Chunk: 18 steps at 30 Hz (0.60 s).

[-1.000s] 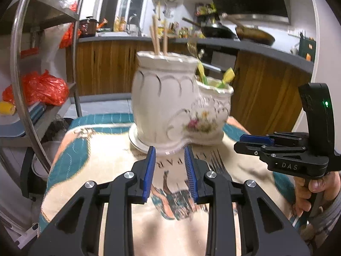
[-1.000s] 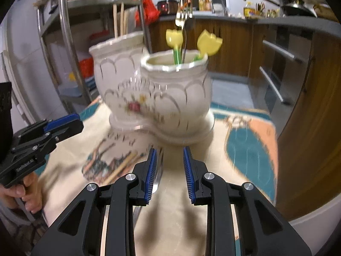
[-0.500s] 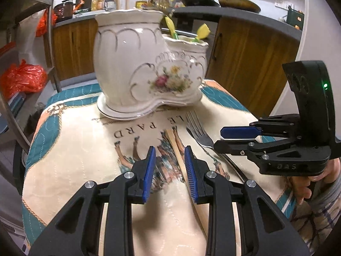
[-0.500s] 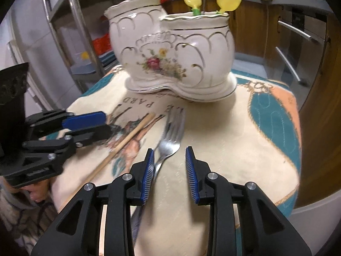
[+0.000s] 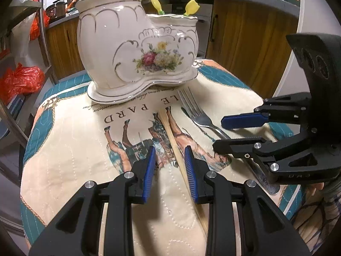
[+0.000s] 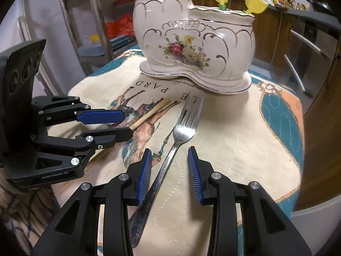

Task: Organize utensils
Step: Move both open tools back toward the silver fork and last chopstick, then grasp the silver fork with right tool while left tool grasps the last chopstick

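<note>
**A:** Right gripper [image 6: 169, 168] first: its jaws have just been opening and now stand moderately apart, straddling the handle of the fork [image 6: 170, 151] without pressing on it. Nothing is held yet.

**B:** And the left gripper [image 5: 168, 166]?

**A:** Narrowly parted, also empty. The wooden chopstick [image 5: 177, 155] runs up between its pads, closer to the right-hand one, and I can't say whether it touches that pad.

**B:** Where do both utensils lie?

**A:** Flat on the quilted cloth [image 6: 245, 140] covering the worktop, side by side, tips pointing toward the white ceramic holder [image 6: 191, 47]. The fork's tines end just short of the holder's base. Its lower compartment already shows two yellow-topped picks and a gold fork; the taller one shows wooden sticks.

**B:** How will they handle?

**A:** The fork looks like polished steel, so stiff, fairly light and probably slippery. I'd take it on the flat of the handle, about midway, edges against the pads so it can't twist. The chopstick is thin, rigid and very light; it may roll as the pads close, so a square pinch near its middle seems safest.

**B:** Any risk?

**A:** The soft cloth gives, so the pads may catch fabric. The ceramic looks fragile; lower utensils in gently.
</note>
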### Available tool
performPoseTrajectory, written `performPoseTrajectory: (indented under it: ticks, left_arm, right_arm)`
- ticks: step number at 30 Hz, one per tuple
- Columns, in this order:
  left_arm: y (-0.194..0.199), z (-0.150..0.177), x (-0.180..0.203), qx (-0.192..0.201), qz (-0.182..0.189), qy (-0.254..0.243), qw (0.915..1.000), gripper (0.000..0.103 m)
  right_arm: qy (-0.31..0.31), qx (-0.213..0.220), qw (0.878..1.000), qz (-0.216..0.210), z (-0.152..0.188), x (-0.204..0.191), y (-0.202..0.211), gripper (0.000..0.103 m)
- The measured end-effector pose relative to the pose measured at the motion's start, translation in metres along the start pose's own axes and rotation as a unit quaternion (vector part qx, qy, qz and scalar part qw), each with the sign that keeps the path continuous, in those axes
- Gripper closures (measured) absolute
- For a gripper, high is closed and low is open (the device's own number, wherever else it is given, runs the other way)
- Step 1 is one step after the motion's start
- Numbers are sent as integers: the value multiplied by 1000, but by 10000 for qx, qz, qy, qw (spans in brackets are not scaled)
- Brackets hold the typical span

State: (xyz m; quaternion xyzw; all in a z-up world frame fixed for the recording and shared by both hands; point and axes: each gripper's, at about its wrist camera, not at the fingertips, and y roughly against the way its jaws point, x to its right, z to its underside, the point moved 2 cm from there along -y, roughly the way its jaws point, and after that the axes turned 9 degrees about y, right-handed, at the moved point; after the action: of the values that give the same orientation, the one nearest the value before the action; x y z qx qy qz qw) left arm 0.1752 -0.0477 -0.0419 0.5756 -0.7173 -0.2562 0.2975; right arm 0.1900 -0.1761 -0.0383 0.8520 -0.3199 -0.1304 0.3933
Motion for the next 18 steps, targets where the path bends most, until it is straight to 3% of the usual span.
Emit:
performPoseTrajectory:
  ticks: [11, 18]
  left_arm:
    - [0, 2, 10, -214, -338, -246, 9989, 75]
    - [-3, -13, 6, -979, -257, -296, 9944, 75]
  right_arm:
    - [324, -271, 9989, 178, 3, -4, 4, 70]
    - [363, -830, 9958, -102, -1, 5, 3, 70]
